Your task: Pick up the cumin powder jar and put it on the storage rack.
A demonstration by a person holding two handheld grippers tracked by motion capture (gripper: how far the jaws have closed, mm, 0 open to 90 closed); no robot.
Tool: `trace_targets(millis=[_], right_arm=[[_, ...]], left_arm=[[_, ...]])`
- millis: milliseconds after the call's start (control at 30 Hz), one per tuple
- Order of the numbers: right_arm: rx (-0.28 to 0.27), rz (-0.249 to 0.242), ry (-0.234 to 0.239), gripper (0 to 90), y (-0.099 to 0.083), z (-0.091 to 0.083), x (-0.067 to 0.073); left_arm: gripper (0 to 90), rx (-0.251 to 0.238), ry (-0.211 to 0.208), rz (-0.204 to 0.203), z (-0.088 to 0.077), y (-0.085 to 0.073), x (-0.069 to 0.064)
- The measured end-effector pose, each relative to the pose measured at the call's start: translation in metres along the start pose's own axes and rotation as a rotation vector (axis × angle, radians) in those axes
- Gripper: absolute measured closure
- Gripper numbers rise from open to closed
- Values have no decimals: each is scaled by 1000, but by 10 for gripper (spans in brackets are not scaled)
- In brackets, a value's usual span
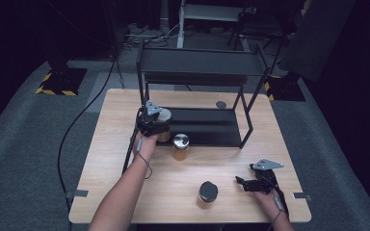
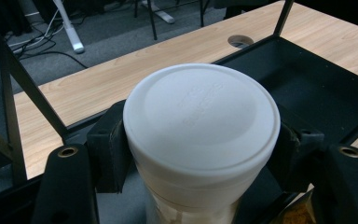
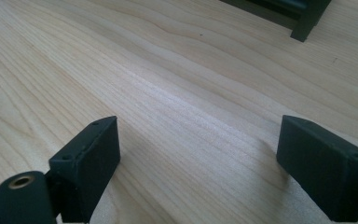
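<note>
At the left front edge of the black rack's [image 1: 200,72] lower shelf [image 1: 207,126], the left gripper [image 1: 152,120] is clamped on a white-lidded jar [image 2: 200,126] — its black pads pressed against the jar just below the lid rim on either side. The jar stands upright, long axis vertical, lid facing up; its lower body is cut off at the bottom of the left gripper view, so whether its base rests on the shelf cannot be told. Rack uprights rise close on the jar's left, while the shelf beyond it lies open toward the far right corner. A silver-lidded jar [image 1: 180,147] of amber contents stands just beside the gripper on the wooden table [image 1: 125,192], in front of the shelf edge. Nearer the table's front edge, a dark-lidded jar [image 1: 208,191] sits alone, well apart from both. Toward the front right corner the right gripper [image 1: 253,184] rests low over bare wood, jaws apart with nothing between them — open board all around it. A round hole [image 1: 220,104] marks the table's far edge behind the shelf.
</note>
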State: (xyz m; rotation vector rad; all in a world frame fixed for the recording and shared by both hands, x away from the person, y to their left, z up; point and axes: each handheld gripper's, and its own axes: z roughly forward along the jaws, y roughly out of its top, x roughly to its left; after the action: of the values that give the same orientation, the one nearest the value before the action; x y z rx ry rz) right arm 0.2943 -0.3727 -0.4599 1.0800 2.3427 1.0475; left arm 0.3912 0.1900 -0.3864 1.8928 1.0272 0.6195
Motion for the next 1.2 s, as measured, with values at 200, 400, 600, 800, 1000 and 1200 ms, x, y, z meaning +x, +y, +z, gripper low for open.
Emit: trace_targets(millis=[200,400,600,800,1000,1200], right_arm=[[0,0,0,133,0,0,0],[0,-1,1,132,0,0,0],[0,-1,1,132,0,0,0],[0,-2,1,132,0,0,0],[0,-2,2,132,0,0,0],[0,-2,2,131,0,0,0]], left_arm=[[311,-19,-10,-21,0,-3,3],[190,-33,-3,-25,-3,-4,2],[163,-67,-18,-17,-18,-4,1],[153,-99,-21,2,-44,-5,-4],[141,-115,-20,7,-73,-13,-4],[134,-112,-28,12,-100,-23,-7]])
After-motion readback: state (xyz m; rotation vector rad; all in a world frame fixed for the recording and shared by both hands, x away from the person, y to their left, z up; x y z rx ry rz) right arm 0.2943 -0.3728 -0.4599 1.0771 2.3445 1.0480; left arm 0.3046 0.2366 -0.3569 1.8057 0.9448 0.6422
